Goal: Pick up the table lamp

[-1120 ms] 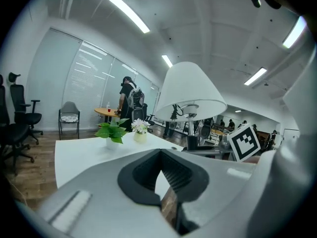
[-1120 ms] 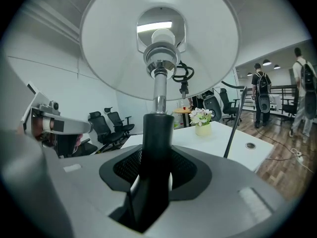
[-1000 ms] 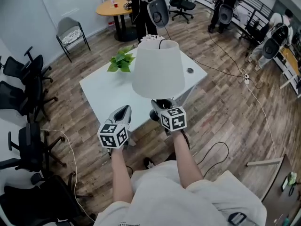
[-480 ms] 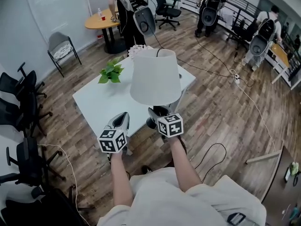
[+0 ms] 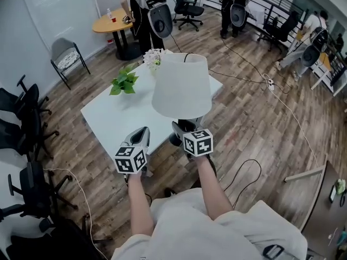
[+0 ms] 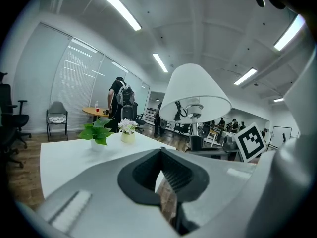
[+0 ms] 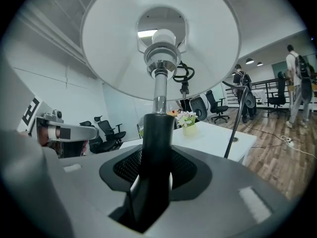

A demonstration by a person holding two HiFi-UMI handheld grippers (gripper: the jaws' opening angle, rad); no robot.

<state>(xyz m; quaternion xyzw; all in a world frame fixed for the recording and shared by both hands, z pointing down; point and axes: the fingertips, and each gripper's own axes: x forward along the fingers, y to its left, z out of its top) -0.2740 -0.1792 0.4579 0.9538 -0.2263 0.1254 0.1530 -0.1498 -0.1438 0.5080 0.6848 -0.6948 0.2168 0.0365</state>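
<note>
Lamp (image 5: 181, 85): aloft over the table's (image 5: 108, 118) near edge, shade directly above the right gripper (image 5: 183, 127).
Right gripper view: jaws clenched on the black stem (image 7: 156, 133), which the head view hides.
Left gripper (image 5: 142, 133): closed, empty, alongside.

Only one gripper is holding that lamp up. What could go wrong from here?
The right gripper alone clamps the table lamp low on its black stem, with the wide shade far above. It could tilt or twist in the fingers. The cord runs down toward the table, so it might snag or drag against the flower pot.
</note>
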